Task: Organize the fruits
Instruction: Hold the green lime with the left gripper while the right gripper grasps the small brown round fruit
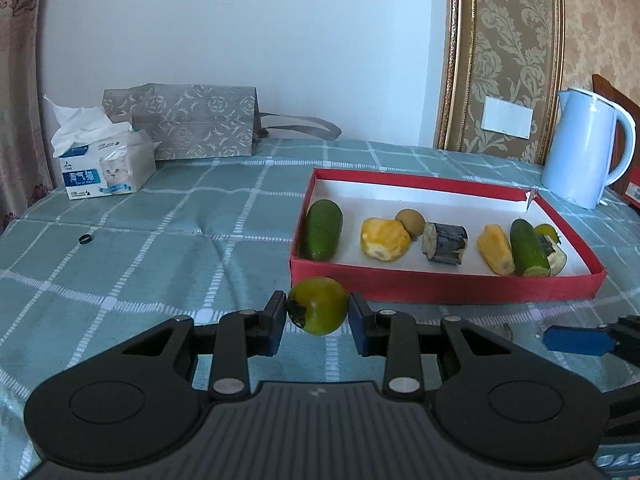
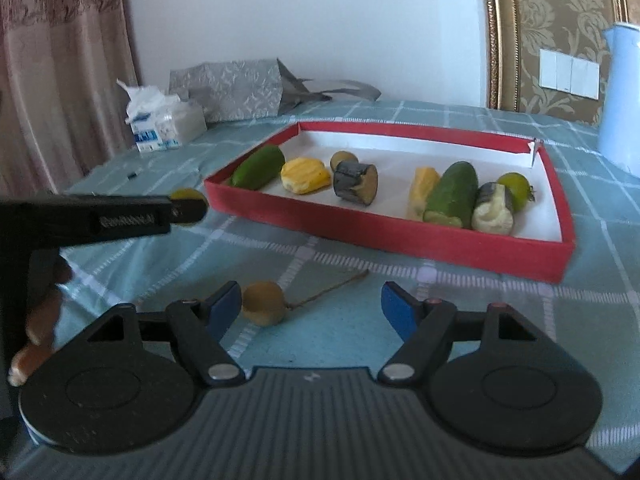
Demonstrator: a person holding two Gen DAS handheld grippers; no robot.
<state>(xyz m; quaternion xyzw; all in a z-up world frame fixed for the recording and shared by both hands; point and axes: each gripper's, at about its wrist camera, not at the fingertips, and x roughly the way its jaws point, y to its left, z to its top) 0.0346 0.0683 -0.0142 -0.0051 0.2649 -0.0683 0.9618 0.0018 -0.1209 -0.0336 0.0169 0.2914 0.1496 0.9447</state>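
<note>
My left black two-finger gripper with blue pads (image 1: pixel 318 314) clamped on round green tomato with dark calyx (image 1: pixel 318 306), held above teal checked tablecloth (image 1: pixel 160 240). Shallow red cardboard tray with white inside (image 1: pixel 440 282) just ahead and right of it, holding cut green cucumbers, yellow corn pieces, dark eggplant chunks. My right black gripper (image 2: pixel 312 304) jaws apart, nothing gripped; small round brown fruit with thin stem (image 2: pixel 264 303) on cloth touching or just beside its left blue pad (image 2: pixel 224 306). Red tray beyond it.
</note>
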